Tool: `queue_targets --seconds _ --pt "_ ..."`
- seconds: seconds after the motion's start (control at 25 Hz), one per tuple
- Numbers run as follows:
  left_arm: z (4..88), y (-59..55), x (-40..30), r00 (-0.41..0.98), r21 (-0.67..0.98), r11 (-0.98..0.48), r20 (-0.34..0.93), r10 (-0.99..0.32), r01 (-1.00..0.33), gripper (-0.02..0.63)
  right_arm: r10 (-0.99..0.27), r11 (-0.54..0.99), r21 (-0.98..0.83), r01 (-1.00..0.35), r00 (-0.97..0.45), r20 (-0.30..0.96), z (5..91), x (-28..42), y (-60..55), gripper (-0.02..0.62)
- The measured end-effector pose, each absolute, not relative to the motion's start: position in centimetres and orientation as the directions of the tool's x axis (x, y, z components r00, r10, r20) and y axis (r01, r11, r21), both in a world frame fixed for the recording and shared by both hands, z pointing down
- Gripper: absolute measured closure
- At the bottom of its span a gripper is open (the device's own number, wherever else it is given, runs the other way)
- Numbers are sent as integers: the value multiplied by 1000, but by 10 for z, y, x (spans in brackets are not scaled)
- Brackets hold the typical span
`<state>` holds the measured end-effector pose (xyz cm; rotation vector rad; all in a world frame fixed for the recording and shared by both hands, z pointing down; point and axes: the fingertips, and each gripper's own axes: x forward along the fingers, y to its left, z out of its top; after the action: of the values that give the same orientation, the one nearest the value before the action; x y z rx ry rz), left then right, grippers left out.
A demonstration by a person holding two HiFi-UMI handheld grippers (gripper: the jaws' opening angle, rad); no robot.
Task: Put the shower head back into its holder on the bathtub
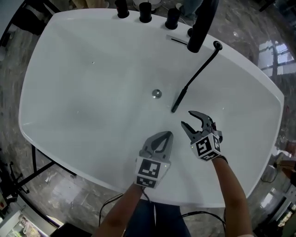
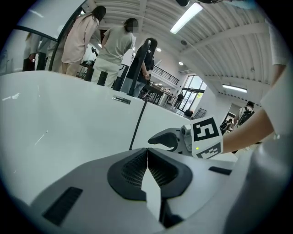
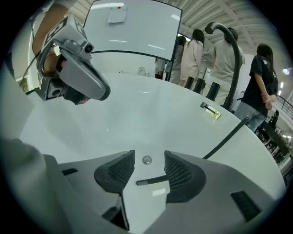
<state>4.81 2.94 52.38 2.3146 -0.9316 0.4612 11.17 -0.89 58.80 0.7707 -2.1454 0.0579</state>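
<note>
The black shower head (image 1: 180, 98) lies inside the white bathtub (image 1: 83, 92), its thin hose running up to the rim fitting (image 1: 217, 45) at the far right. My right gripper (image 1: 187, 118) hovers open just below the wand's lower end, with nothing between its jaws. In the right gripper view the wand's end (image 3: 151, 180) shows between the open pads, apart from them, below the drain (image 3: 146, 160). My left gripper (image 1: 167, 135) is shut and empty, to the left of the right one. The left gripper view shows the wand (image 2: 137, 125) ahead and the right gripper (image 2: 167, 139) beside it.
A tall black spout (image 1: 200, 25) and three black knobs (image 1: 145, 13) stand on the tub's far rim. A chrome drain (image 1: 156, 94) sits mid-tub. Several people (image 3: 197, 55) stand behind the tub. The floor around is dark marble (image 1: 259, 28).
</note>
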Motion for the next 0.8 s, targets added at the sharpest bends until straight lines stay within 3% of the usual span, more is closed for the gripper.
queue_targets --seconds 0.24,0.44,0.64,0.8 --pt "573 41 47 700 421 -569 537 -471 -706 603 -469 859 285 -425 -429 772 640 115 -23 386" --pt "601 46 40 708 452 -554 545 -449 -700 603 -380 922 316 -224 -361 852 690 118 -28 383" --pt "616 46 35 717 475 -544 538 -443 -692 603 -334 930 362 66 -260 906 732 122 -31 383" --pt "611 39 29 701 468 -525 534 -473 -711 603 -299 920 333 205 -179 937 761 128 -35 383"
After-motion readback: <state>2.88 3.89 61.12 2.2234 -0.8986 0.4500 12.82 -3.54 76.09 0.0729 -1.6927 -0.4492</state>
